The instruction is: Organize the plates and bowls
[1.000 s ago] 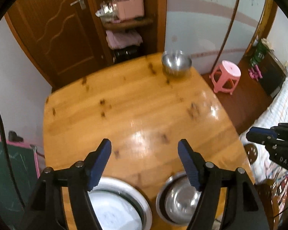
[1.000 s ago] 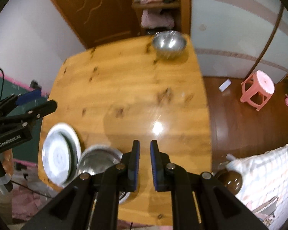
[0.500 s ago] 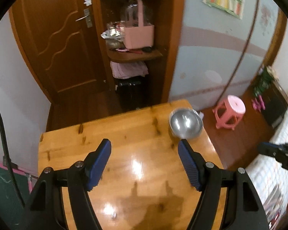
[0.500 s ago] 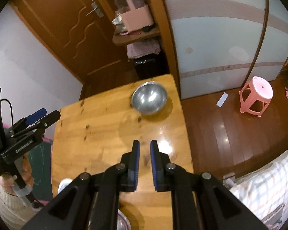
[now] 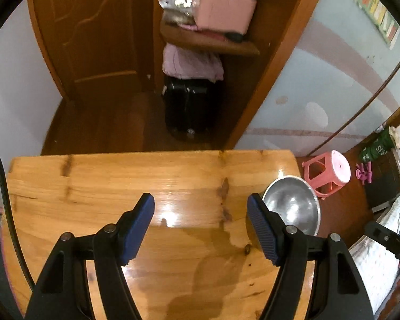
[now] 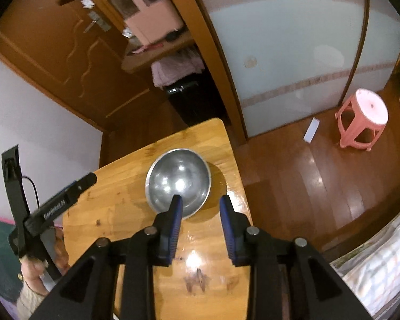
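Observation:
A shiny steel bowl (image 6: 178, 180) stands upright at the far right corner of the wooden table (image 6: 125, 202). My right gripper (image 6: 201, 202) is open and empty just short of the bowl's near rim, with its left finger over the rim. In the left wrist view the same bowl (image 5: 293, 205) sits just right of my left gripper (image 5: 201, 202), which is open wide and empty above the table (image 5: 120, 181). The left gripper's body (image 6: 53, 205) shows at the left of the right wrist view. The other plates and bowls are out of view.
Beyond the table's far edge are a wooden door (image 5: 93, 34), a shelf unit with a pink box (image 5: 221, 10) and a dark case (image 5: 189, 106) below. A pink stool (image 6: 362, 120) stands on the floor to the right. A bed edge (image 5: 386, 253) lies at right.
Both grippers have moved forward over the table toward the far bowl. The right gripper has opened from shut. The near plate and bowl have dropped out of view.

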A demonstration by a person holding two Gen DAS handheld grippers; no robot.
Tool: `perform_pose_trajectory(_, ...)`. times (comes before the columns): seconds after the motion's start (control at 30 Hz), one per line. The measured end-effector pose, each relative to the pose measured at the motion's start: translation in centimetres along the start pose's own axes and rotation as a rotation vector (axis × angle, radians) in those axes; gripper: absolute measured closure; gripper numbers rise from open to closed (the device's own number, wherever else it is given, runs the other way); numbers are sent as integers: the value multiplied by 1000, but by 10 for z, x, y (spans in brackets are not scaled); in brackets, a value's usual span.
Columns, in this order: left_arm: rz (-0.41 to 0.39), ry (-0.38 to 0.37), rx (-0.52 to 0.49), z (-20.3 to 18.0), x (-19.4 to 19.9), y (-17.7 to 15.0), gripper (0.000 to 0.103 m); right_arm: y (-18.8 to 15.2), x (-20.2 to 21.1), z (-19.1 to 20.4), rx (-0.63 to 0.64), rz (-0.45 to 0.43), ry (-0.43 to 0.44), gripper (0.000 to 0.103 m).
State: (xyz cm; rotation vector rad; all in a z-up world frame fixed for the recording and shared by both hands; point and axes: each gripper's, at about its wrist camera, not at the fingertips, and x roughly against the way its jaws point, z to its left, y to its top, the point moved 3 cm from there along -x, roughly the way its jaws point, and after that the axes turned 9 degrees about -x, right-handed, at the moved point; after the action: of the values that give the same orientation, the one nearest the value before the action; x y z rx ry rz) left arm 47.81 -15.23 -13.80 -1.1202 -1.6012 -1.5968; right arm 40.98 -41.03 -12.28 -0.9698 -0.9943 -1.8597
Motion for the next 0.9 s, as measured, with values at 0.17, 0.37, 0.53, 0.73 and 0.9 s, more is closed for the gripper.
perform_pose_trajectory(0.17, 60, -39, -24, -20, -45, -7, 32, 1, -45, -1, -6, 53, -15, 74)
perform_pose_trajectory(0.37, 83, -66, -53, -35, -64, -9, 32, 5, -72, -1, 6, 72, -27, 74)
perform_pose_trajectory(0.53, 93, -89, -85, -43, -69, -8, 32, 5, -84, -1, 3, 89, -31, 74)
perform_pose_trajectory(0.73, 126, -168, -104, -51, -72, -14, 64, 0, -87, 0, 22, 97, -18, 92)
perform_pose_trajectory(0.9, 132, -210, -136, -61, -69, -20, 90, -6, -84, 4, 39, 93, -22, 92)
